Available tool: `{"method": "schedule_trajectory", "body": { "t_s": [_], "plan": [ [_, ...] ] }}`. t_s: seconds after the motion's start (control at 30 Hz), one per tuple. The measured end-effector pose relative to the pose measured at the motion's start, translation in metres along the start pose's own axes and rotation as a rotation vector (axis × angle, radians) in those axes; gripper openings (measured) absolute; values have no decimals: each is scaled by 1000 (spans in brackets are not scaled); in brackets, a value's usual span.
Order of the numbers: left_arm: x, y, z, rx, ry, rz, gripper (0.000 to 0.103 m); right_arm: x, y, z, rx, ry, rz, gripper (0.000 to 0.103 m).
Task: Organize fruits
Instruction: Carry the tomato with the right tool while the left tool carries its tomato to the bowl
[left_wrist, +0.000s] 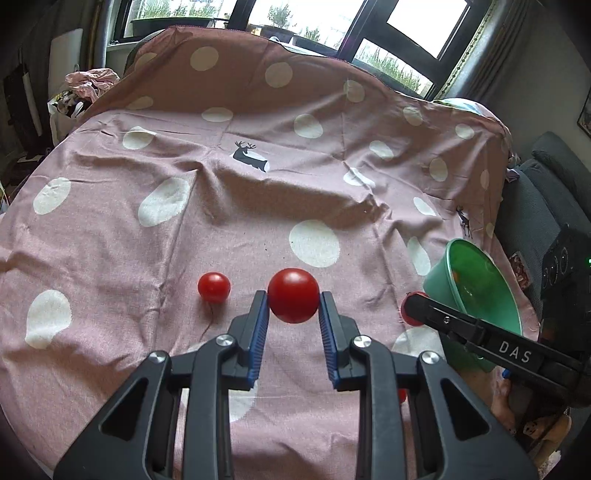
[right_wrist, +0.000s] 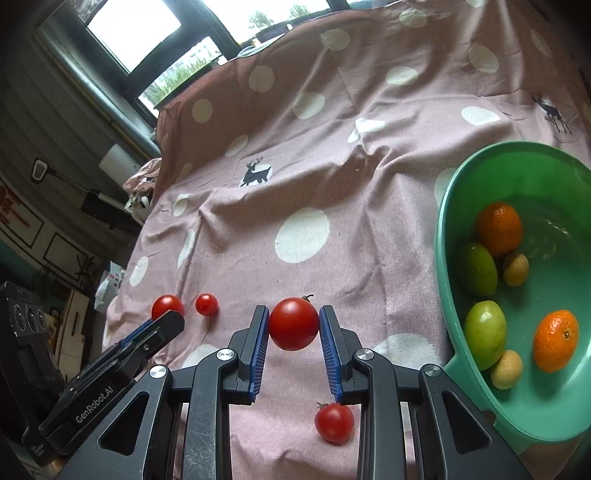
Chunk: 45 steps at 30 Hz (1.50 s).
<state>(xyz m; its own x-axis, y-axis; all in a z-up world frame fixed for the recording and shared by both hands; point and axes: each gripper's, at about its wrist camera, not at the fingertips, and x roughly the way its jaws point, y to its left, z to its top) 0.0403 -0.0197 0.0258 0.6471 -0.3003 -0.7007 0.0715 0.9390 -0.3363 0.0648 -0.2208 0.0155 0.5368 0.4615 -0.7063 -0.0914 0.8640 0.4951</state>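
Note:
My left gripper (left_wrist: 293, 296) is shut on a red tomato (left_wrist: 293, 288), held above the pink spotted cloth (left_wrist: 110, 240). A smaller tomato (left_wrist: 214, 287) lies on the cloth just to its left. In the right wrist view my right gripper (right_wrist: 293, 312) is shut on another red tomato (right_wrist: 293, 326), also lifted off the cloth. A loose tomato (right_wrist: 334, 422) lies below its right finger. The left gripper (right_wrist: 168, 323) shows at the left with its tomato (right_wrist: 167, 303), next to the small tomato (right_wrist: 207, 304). The right gripper (left_wrist: 415, 307) reaches in beside the green bowl (left_wrist: 491, 295).
The green bowl (right_wrist: 447, 206) stands at the right on the cloth and holds two oranges (right_wrist: 499, 228), two green fruits (right_wrist: 484, 332) and two small brownish fruits (right_wrist: 515, 268). The cloth rises over a hump at the back, below a window. A dark chair (left_wrist: 546, 192) stands right of the table.

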Motion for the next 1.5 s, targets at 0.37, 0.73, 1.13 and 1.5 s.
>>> {"method": "schedule_trajectory", "body": {
  "t_s": [0.37, 0.73, 1.13, 1.5],
  "plan": [
    [-16, -11, 3, 9, -44, -37, 27, -23, -6, 7, 16, -67, 20, 30],
    [-25, -40, 11, 60, -84, -44, 27, -50, -17, 12, 37, -146, 28, 30],
    [-15, -79, 13, 98, -83, -73, 27, -79, -49, 18, 117, -218, 37, 30],
    [1, -130, 6, 154, -54, -153, 27, -102, -87, 20, 197, -272, 12, 30]
  ]
}}
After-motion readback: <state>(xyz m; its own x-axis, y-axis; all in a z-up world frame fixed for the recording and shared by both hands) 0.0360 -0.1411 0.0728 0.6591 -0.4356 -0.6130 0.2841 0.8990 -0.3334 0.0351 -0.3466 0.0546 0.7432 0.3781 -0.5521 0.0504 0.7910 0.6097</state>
